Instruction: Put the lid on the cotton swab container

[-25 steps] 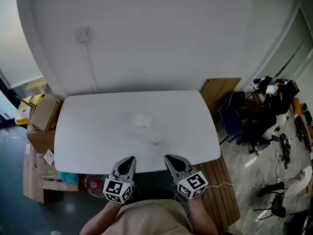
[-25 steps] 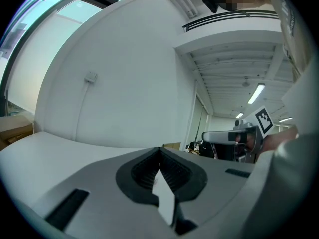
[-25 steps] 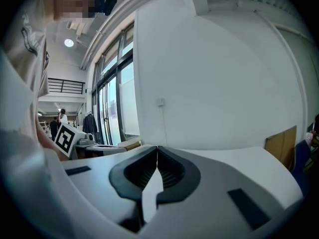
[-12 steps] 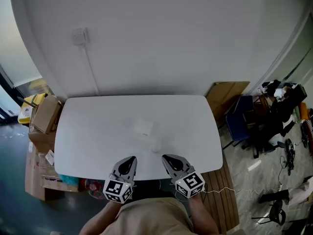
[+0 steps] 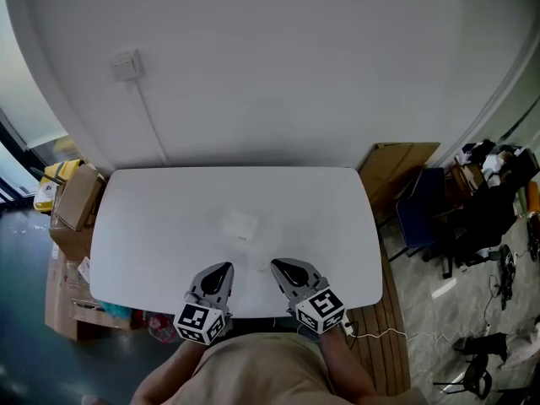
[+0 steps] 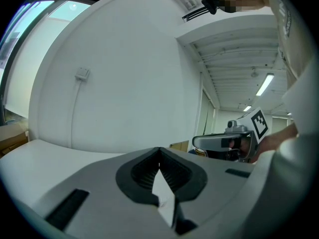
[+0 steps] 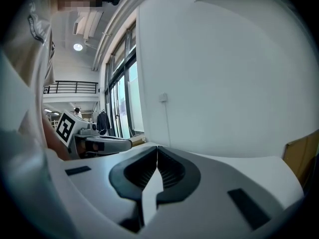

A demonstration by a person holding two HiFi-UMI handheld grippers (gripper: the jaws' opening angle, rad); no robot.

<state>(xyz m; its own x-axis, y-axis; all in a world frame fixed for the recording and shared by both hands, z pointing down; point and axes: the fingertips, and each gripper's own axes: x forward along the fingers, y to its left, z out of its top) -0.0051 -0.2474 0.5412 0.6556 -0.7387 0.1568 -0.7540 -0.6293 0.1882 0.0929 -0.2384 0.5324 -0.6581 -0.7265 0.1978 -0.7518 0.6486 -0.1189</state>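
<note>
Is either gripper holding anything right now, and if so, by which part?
Nothing is held. The left gripper and the right gripper each have their jaws together with nothing between them, at the near edge of the table.

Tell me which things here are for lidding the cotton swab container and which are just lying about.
For the job: left claw and right claw, both shut and empty; pale square item on the table, lid or container, too faint to tell.
Lying about: cardboard boxes, chair, wall socket.
</note>
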